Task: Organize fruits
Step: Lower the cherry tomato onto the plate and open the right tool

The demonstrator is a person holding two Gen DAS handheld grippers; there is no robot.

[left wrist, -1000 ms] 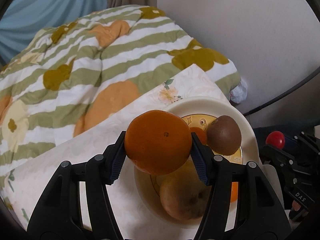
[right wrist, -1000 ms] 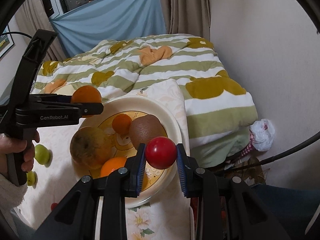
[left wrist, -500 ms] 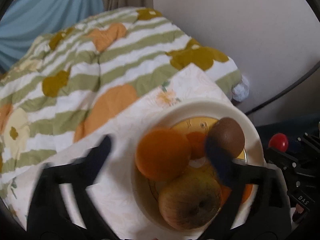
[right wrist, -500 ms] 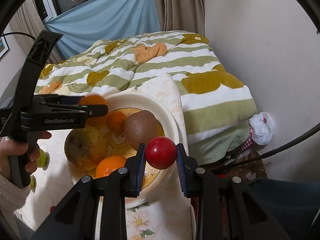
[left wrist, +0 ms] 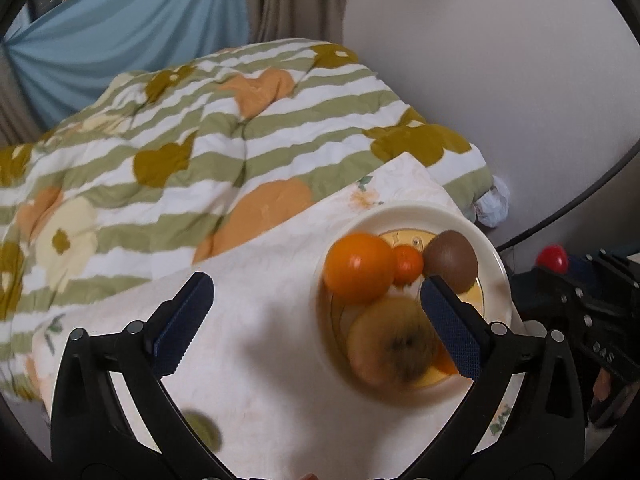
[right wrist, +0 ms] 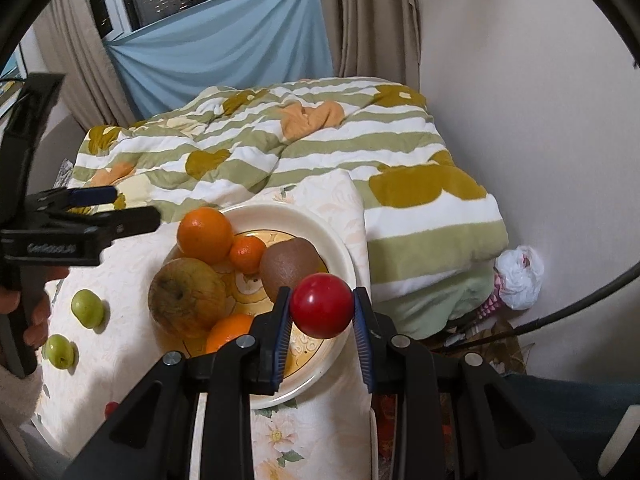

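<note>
1. Over the near rim of the bowl, the right claw grips a small red fruit — the bowl's open spot lies just ahead and below.
2. Left claw gapes wide, empty, beside the large orange in the bowl.
3. Two green fruits wait on the surface — nearer the left hand.

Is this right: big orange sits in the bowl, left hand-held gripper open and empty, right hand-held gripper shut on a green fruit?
Not quite. The right wrist view shows the right hand-held gripper shut on a red fruit, not green. The big orange is in the bowl, and the left hand-held gripper is open and empty.
</note>
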